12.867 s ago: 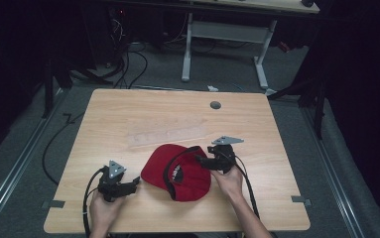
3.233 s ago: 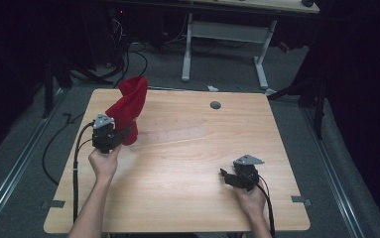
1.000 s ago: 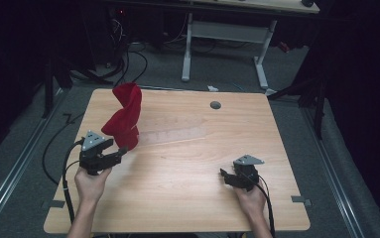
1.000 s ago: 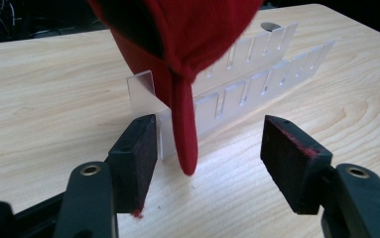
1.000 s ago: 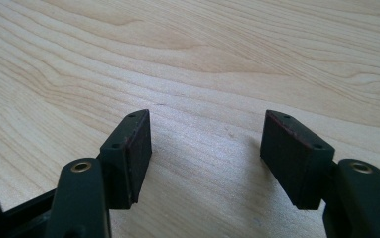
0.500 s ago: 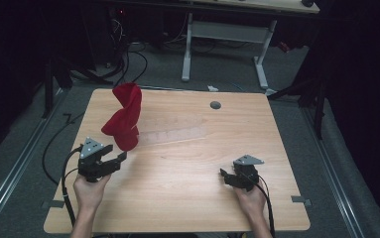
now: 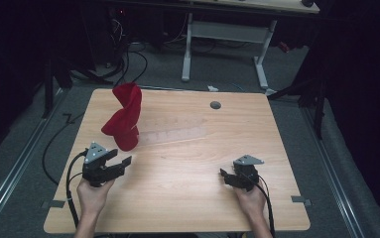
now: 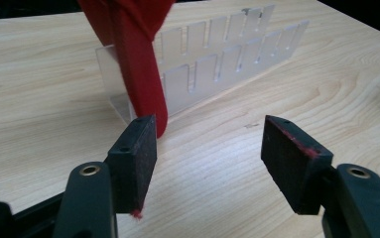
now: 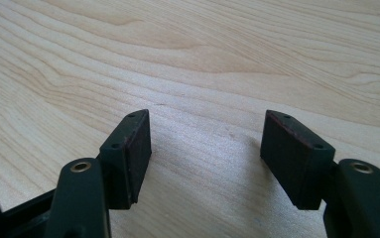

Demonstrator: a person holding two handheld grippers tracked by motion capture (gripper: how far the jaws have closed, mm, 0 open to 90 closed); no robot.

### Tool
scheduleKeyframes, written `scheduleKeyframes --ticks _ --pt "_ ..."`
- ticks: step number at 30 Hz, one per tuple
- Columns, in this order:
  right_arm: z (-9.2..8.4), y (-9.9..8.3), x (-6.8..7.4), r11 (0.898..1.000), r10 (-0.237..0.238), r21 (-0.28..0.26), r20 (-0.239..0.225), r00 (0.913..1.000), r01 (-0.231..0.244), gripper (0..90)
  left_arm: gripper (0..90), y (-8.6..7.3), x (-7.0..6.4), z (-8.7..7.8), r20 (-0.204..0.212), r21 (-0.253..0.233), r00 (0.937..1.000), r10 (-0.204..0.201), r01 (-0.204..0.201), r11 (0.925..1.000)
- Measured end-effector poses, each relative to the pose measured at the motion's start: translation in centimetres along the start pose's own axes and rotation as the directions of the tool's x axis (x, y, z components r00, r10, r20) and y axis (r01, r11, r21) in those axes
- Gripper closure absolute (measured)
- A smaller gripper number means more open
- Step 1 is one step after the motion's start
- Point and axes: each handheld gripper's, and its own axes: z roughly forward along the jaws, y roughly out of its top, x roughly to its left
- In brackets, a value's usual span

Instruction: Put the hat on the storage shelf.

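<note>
My left tongs sit low over the wooden bench, spread apart with nothing between the pads. Just ahead of them a red cap stands propped upright on the near end of a clear plastic rack. In the left gripper view the cap's lower edge hangs down just beyond the tip of the pad at the left of that view, close to it; whether it touches I cannot tell, and the gap between the two pads is bare wood. The rack, a row of see-through slotted dividers, runs away from these tongs toward the far side of the bench.

My right tongs rest well apart from the cap, off to the right of my left tongs and nearer my edge of the bench. They too are spread wide, and in the right gripper view these tongs frame plain wood grain between the dark pads.

A round grommet is set in the bench far ahead of my right tongs, near the back edge.
</note>
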Motion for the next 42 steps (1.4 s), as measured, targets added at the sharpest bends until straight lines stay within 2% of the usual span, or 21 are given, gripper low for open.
scheduleKeyframes --ticks 5,6,20,26,33,42 --pt "0.0 0.0 0.0 1.0 0.0 0.0 0.0 1.0 0.0 36.8 38.9 -0.5 -0.3 0.1 0.015 0.026 0.9999 -0.003 0.003 0.9996" --pt "0.0 0.0 0.0 1.0 0.002 0.001 0.0 1.0 -0.002 36.7 38.7 -0.8 -0.4 0.1 0.022 0.041 0.9997 0.008 -0.009 0.9991" --pt "0.0 0.0 0.0 1.0 0.003 0.001 0.0 1.0 -0.003 36.8 39.4 -1.9 -1.5 0.2 0.065 0.072 0.9979 0.001 -0.005 0.9974" --pt "0.0 0.0 0.0 1.0 0.002 0.001 0.0 1.0 -0.002 36.8 39.6 -2.7 -2.1 0.3 0.082 0.098 0.9964 0.023 -0.031 0.9947" --pt "0.0 0.0 0.0 1.0 0.002 0.001 0.0 1.0 -0.002 36.8 39.6 -3.4 -2.5 0.6 0.09 0.114 0.9955 0.029 -0.039 0.9927" --pt "0.0 0.0 0.0 1.0 0.0 0.0 0.0 1.0 0.0 36.8 39.4 -4.5 -2.7 1.0 0.097 0.138 0.9952 -0.006 -0.007 0.9904"
